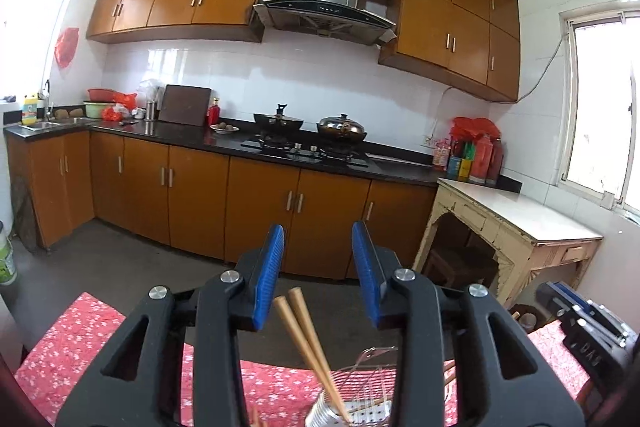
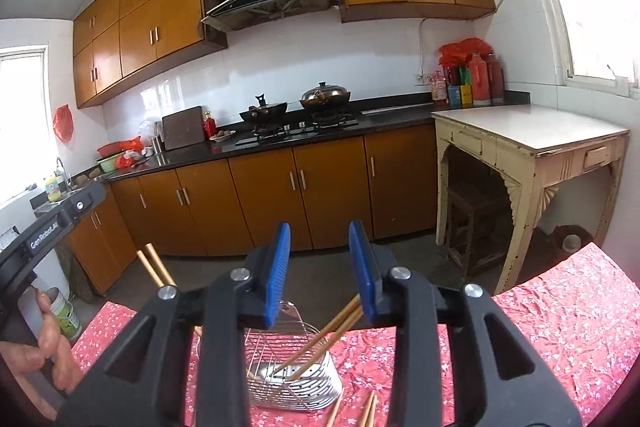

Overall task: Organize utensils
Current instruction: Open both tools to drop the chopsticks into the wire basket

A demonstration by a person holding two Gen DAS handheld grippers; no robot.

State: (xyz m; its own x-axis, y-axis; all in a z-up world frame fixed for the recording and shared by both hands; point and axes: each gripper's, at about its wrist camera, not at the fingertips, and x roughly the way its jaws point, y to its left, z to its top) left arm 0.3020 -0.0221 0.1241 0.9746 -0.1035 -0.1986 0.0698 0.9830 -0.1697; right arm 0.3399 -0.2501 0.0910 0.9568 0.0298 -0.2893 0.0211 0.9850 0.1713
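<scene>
A metal wire utensil holder [image 2: 294, 375] stands on the red floral tablecloth [image 2: 560, 327]. Two wooden chopsticks [image 2: 328, 335] lean in its perforated cup. Loose chopsticks [image 2: 368, 409] lie on the cloth in front of it. My right gripper [image 2: 320, 267] is open above the holder, with nothing between its blue pads [image 2: 278, 275]. My left gripper [image 1: 318, 267] is open too; two chopsticks [image 1: 308, 339] stand in a metal cup [image 1: 328, 413] just below it, beside the wire holder [image 1: 368, 379]. In the right wrist view the left gripper's body [image 2: 52, 223] shows at the left, with two more chopstick ends [image 2: 154, 265] beside it.
Beyond the table are brown kitchen cabinets [image 1: 260, 203], a black counter with a stove and two pans [image 1: 312, 131], and a range hood [image 1: 328, 7]. A worn cream side table [image 2: 532, 147] stands at the right with a stool beneath. A black device [image 1: 592, 335] sits at the cloth's right edge.
</scene>
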